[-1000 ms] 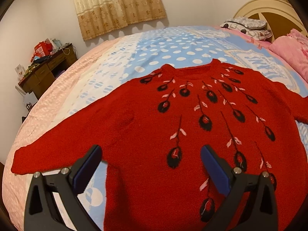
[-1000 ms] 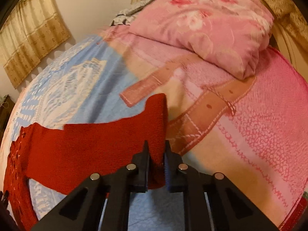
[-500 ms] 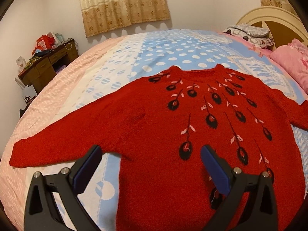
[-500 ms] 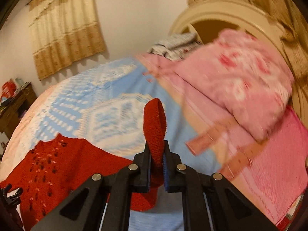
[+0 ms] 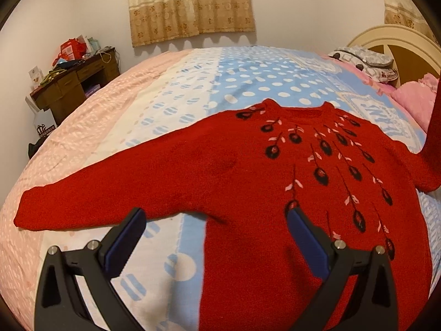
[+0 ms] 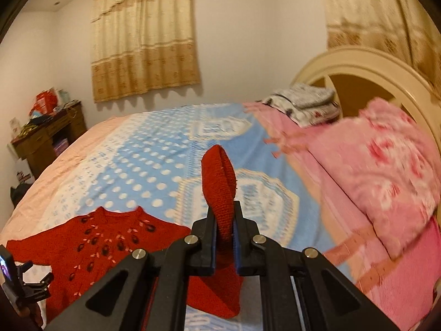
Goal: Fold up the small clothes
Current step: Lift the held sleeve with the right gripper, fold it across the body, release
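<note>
A red knit sweater [image 5: 248, 171] with black and pink feather motifs lies face up on the bed, its left sleeve [image 5: 82, 204] stretched out flat. My left gripper [image 5: 215, 237] is open and empty, hovering above the sweater's lower left side. My right gripper [image 6: 223, 234] is shut on the cuff of the right sleeve [image 6: 219, 182] and holds it lifted above the bed. The sweater's body [image 6: 104, 242] shows at the lower left of the right wrist view. The lifted sleeve rises at the right edge of the left wrist view [image 5: 434, 138].
The bed has a blue, white and pink dotted cover [image 5: 248, 82]. A pink pillow [image 6: 386, 165] and folded grey bedding [image 6: 303, 102] lie by the cream headboard [image 6: 372, 66]. A cluttered wooden desk [image 5: 74, 80] stands at the far left by the wall.
My right gripper has lifted the right sleeve cuff off the bed and swung left toward the sweater's body. My left gripper has drawn back and left; it stays open.
</note>
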A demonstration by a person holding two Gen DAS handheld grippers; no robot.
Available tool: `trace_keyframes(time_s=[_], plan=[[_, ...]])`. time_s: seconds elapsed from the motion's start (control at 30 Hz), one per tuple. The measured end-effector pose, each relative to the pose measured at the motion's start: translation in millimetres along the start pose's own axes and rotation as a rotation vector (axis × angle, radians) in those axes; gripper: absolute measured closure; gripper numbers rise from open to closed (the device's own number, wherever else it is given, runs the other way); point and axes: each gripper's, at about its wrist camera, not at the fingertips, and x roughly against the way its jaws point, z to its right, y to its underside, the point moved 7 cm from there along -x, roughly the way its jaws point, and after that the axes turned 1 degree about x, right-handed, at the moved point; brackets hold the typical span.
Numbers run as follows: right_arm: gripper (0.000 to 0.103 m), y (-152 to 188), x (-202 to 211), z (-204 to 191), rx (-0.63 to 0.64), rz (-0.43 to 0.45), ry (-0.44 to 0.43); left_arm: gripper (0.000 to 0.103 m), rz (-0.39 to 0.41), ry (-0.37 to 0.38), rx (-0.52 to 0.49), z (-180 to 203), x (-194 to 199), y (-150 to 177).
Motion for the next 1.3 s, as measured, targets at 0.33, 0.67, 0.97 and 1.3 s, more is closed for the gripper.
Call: trace_keyframes(time_s=[0.33, 0.67, 0.97, 1.3], plan=[[0.095, -31, 10, -85, 0.106, 0.036, -0.084, 0.0, -0.004, 0.015, 0.048, -21, -1, 2], [0.095, -47, 13, -182, 0.241, 0.055, -0.176, 0.0, -0.013, 0.017, 0.096, -42, -6, 5], [0.095, -19, -12, -280, 0.338, 0.003, -0.295, 0.0, -0.027, -0.001, 0.131, -68, -12, 13], [0.095, 51, -74, -370, 0.375, -0.123, -0.404, 0.0, -0.054, -0.036, 0.184, -103, -20, 26]])
